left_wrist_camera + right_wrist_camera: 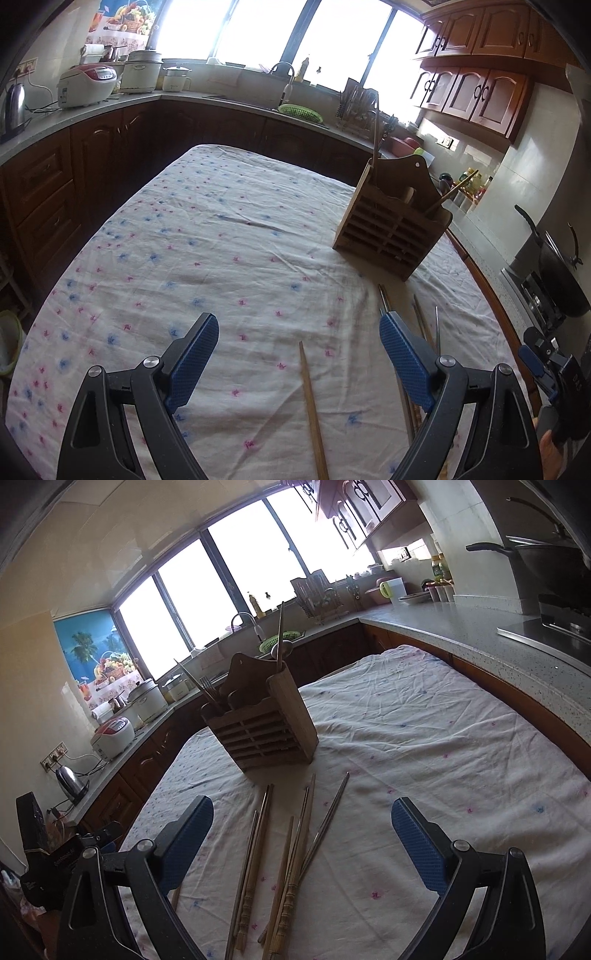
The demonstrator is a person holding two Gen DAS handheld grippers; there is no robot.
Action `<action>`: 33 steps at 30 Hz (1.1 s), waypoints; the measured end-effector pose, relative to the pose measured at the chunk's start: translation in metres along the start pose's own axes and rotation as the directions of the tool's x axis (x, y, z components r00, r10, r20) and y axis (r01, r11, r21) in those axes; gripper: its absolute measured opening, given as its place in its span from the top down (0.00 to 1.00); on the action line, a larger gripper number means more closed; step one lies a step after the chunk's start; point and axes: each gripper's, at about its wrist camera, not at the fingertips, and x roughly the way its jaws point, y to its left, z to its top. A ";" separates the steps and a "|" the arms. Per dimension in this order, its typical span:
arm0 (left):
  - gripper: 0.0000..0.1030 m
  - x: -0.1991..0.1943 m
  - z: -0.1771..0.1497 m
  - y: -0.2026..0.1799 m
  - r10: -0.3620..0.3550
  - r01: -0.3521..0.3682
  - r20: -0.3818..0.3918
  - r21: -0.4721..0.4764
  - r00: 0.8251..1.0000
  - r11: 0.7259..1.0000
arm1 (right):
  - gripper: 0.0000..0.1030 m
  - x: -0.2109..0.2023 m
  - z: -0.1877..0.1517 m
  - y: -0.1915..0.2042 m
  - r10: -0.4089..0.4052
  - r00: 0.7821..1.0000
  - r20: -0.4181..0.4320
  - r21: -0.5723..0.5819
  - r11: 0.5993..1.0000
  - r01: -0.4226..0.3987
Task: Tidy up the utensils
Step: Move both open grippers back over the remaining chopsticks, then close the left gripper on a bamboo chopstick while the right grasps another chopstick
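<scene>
A wooden slatted utensil holder (391,225) stands on the floral tablecloth (221,258); it also shows in the right wrist view (262,723), with a spoon, a fork and chopsticks standing in it. Several wooden and metal chopsticks (288,856) lie loose on the cloth in front of it. My right gripper (301,825) is open and empty, hovering over these chopsticks. My left gripper (299,334) is open and empty above the cloth; one wooden chopstick (314,410) lies between its fingers, and more chopsticks (424,325) lie behind its right finger.
Kitchen counters (480,627) wrap around the table on three sides. A rice cooker (86,85), a kettle (13,107), a sink and a dish rack (317,594) sit on them. A wok (561,266) stands on the stove at the right.
</scene>
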 end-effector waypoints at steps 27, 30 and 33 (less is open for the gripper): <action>0.54 0.073 -0.009 -0.022 0.029 0.001 -0.248 0.122 0.968 0.993 | 0.74 0.079 -0.022 0.037 -0.035 0.965 -0.260 -0.181 0.983 -0.013; 0.58 0.081 -0.009 -0.022 0.038 -0.004 -0.264 0.125 0.964 0.992 | 0.76 0.090 -0.025 0.039 -0.050 0.957 -0.285 -0.200 0.980 -0.008; 0.65 0.090 -0.010 -0.023 0.038 -0.001 -0.288 0.128 0.957 0.992 | 0.77 0.100 -0.026 0.040 -0.066 0.950 -0.304 -0.212 0.977 0.000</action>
